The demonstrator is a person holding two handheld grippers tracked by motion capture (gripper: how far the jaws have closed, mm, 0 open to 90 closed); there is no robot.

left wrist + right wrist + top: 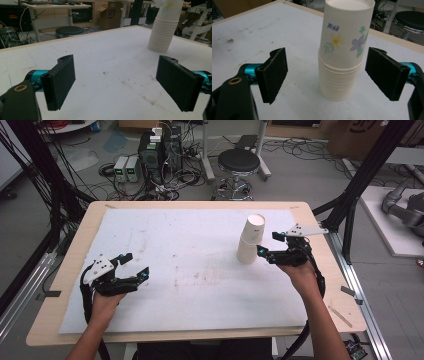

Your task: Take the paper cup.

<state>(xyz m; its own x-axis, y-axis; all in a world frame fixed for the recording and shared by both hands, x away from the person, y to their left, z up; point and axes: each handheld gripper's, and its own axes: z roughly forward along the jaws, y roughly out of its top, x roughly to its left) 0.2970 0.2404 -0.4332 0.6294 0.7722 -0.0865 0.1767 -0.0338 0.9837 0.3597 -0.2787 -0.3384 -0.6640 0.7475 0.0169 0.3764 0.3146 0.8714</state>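
At right of centre in the high view, the right gripper point(268, 244), jaws wide and empty, flanks the cup stack point(249, 240); an off-centre squeeze could topple it, while the left gripper point(134, 264) idles open.

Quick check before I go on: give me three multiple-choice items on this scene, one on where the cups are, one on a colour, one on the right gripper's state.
1. The cup stack stands:
A. by the right gripper
B. by the left gripper
C. on the stool

2. The top cup's big flower is:
A. red
B. purple
C. black

3. The right gripper is:
A. shut on the stack
B. open around the stack
C. shut, empty

Answers: 1 A, it stands at the mat's right; 2 B, purple petals; 3 B, gaps on both sides.
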